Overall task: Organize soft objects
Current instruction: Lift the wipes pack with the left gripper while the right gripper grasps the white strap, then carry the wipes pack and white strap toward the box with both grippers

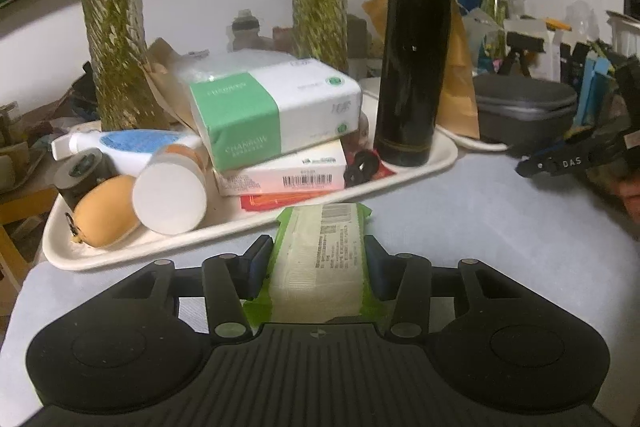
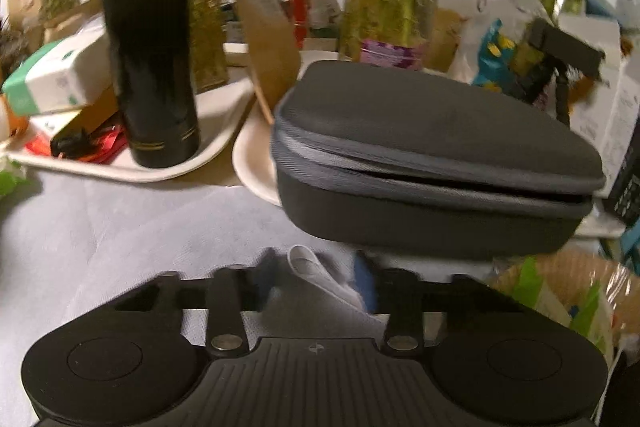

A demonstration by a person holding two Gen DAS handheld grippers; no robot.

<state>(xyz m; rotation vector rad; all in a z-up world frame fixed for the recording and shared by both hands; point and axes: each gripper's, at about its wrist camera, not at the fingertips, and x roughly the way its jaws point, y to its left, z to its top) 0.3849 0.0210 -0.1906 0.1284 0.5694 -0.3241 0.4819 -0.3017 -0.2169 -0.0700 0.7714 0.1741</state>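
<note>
My left gripper is shut on a green and white wipes pack, held just above the pale blue cloth in front of the white tray. On the tray lie a green and white tissue pack, a flat white box, a black flask, a white jar and an orange sponge. My right gripper is shut on a small white soft piece, close in front of the grey zip case. It also shows at the right edge of the left wrist view.
Glass vases with bamboo stand behind the tray. The grey zip case sits on a white plate. A brown paper bag leans between flask and case. A basket with packets is at lower right.
</note>
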